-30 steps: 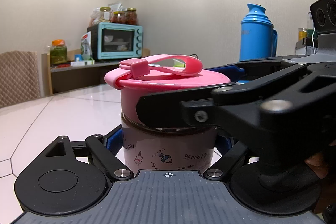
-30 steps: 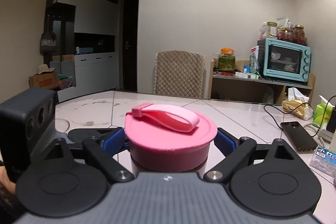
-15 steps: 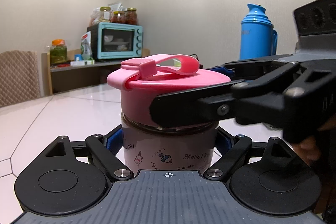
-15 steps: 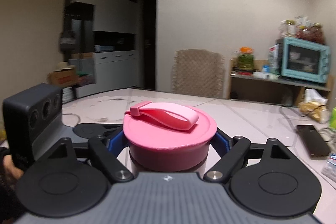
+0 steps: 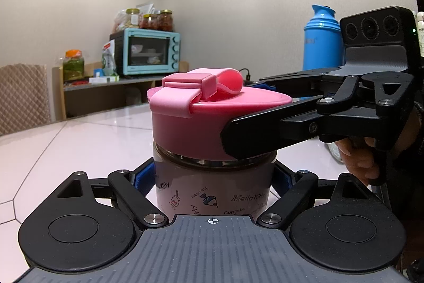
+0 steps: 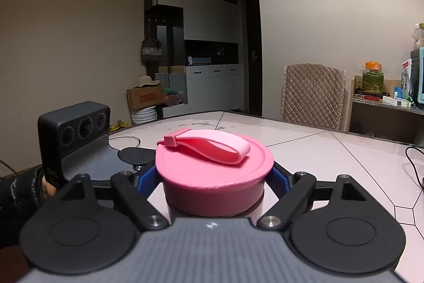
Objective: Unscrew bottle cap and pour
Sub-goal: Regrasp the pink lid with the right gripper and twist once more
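Left wrist view: the left gripper (image 5: 214, 177) is clamped on the body of the bottle (image 5: 212, 190), which stands upright on the table (image 5: 79, 139). The right gripper (image 5: 238, 123) reaches in from the right around the pink cap (image 5: 190, 129).

Right wrist view: the right gripper (image 6: 214, 177) brackets the cap (image 6: 214, 171); its jaws have just been opening, and pad contact cannot be told.

Open tabletop left, clutter right

White glossy tabletop (image 5: 79, 145) lies bare left of the pink-lidded glass bottle (image 5: 212, 145); the right claw (image 5: 254, 113) and tall blue plastic thermos (image 5: 322, 41) block the right.
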Demonstrator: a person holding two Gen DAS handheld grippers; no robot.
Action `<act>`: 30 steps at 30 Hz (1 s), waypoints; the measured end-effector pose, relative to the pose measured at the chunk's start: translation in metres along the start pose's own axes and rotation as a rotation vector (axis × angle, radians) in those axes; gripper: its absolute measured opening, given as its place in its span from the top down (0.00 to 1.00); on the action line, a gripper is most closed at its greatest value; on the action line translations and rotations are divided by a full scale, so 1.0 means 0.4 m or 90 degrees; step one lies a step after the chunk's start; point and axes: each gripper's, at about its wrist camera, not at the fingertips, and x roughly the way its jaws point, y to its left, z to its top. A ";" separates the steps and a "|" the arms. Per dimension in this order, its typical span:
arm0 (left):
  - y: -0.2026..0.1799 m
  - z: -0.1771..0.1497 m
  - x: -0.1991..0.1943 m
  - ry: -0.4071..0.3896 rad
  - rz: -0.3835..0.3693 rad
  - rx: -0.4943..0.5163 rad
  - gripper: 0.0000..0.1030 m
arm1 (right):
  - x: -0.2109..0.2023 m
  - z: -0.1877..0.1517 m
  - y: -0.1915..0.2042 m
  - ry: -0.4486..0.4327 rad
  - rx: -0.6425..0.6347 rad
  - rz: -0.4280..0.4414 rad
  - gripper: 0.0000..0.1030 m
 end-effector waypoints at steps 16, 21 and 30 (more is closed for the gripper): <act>0.007 0.000 0.001 0.000 0.000 0.000 0.13 | -0.013 0.000 0.122 -0.008 0.023 -0.209 0.03; 0.007 -0.001 0.001 0.000 0.000 0.000 0.13 | 0.003 -0.003 0.126 -0.012 0.039 -0.223 0.03; 0.008 -0.002 0.001 0.000 0.000 0.000 0.13 | 0.036 -0.002 0.153 -0.014 0.040 -0.252 0.03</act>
